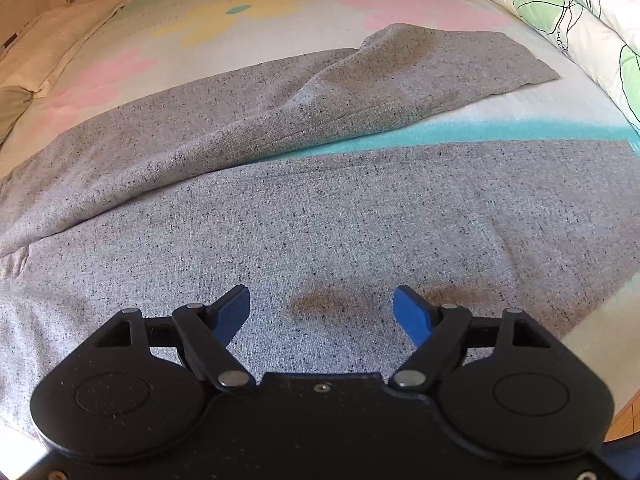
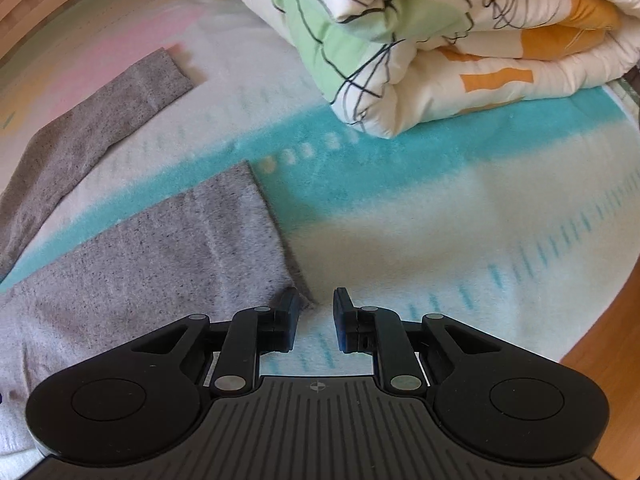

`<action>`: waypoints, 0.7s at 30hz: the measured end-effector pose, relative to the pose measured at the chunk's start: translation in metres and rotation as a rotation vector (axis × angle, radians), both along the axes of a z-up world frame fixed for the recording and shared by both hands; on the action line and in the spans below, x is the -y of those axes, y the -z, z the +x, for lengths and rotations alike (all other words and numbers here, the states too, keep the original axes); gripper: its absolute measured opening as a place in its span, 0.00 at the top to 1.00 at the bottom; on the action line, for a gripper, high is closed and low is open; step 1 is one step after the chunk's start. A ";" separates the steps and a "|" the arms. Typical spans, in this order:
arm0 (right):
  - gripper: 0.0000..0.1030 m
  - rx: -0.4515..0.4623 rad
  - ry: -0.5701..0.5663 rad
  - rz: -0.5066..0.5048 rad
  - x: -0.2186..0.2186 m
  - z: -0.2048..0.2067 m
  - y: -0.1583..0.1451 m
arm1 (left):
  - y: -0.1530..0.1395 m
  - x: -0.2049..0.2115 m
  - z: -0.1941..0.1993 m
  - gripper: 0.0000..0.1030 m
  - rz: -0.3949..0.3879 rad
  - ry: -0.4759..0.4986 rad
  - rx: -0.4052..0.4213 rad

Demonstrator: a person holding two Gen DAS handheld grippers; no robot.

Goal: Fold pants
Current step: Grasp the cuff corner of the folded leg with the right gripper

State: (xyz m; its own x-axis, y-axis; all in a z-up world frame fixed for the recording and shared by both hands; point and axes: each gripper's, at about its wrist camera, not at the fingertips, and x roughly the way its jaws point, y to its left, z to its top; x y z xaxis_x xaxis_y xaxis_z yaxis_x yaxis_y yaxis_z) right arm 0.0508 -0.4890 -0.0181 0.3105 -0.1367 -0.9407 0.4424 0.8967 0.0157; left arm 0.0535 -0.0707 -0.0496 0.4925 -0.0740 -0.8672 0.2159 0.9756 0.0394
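Observation:
Grey speckled pants point(image 1: 320, 220) lie spread on the bed, their two legs forming a V. The far leg point(image 1: 360, 92) is rumpled, with a ridge along it. My left gripper point(image 1: 321, 292) hovers wide open over the near leg, nothing between its blue fingers. In the right wrist view the near leg point(image 2: 160, 248) ends in a straight hem, and the far leg point(image 2: 100, 120) lies up left. My right gripper point(image 2: 315, 294) is open by a narrow gap at the hem's near corner point(image 2: 307, 299). Its left finger point(image 2: 289, 308) is beside the cloth, and only bed sheet shows between the fingers.
A folded floral duvet point(image 2: 440, 40) lies on the bed beyond the leg ends, also seen as the duvet point(image 1: 580, 12) at top right. A cream pillow point(image 1: 52, 48) sits at the left by the wooden headboard. The pastel sheet point(image 2: 440, 220) ends at the bed edge, wooden floor point(image 2: 612, 340) beyond.

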 end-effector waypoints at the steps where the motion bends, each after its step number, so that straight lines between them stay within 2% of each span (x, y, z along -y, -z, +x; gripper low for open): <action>1: 0.82 0.004 -0.001 0.014 -0.003 0.005 0.003 | 0.000 0.000 0.000 0.22 0.003 -0.001 0.000; 3: 0.81 -0.012 -0.009 0.011 -0.009 0.012 0.009 | 0.001 0.001 0.001 0.22 0.006 -0.001 -0.002; 6: 0.79 -0.040 -0.038 -0.058 -0.022 0.023 0.018 | 0.003 0.000 0.002 0.22 0.009 -0.006 -0.007; 11: 0.61 -0.075 -0.072 -0.169 -0.034 0.027 0.020 | 0.004 -0.001 0.003 0.22 0.009 -0.010 -0.006; 13: 0.60 -0.083 -0.050 -0.158 -0.032 0.026 0.020 | 0.005 -0.001 0.003 0.22 0.009 -0.012 -0.007; 15: 0.64 -0.081 0.017 -0.073 -0.022 0.022 0.021 | 0.005 -0.001 0.003 0.22 0.009 -0.012 -0.009; 16: 0.82 -0.071 0.044 -0.023 -0.017 0.020 0.020 | 0.005 -0.001 0.003 0.22 0.010 -0.011 -0.008; 17: 0.91 -0.052 0.063 0.039 -0.013 0.019 0.019 | 0.005 0.000 0.003 0.22 0.012 -0.009 -0.007; 18: 0.92 -0.047 0.070 0.049 -0.012 0.018 0.015 | 0.005 0.000 0.003 0.22 0.013 -0.007 -0.005; 21: 0.94 -0.069 0.031 -0.098 -0.022 0.010 -0.001 | 0.000 -0.001 0.002 0.22 -0.002 -0.009 -0.003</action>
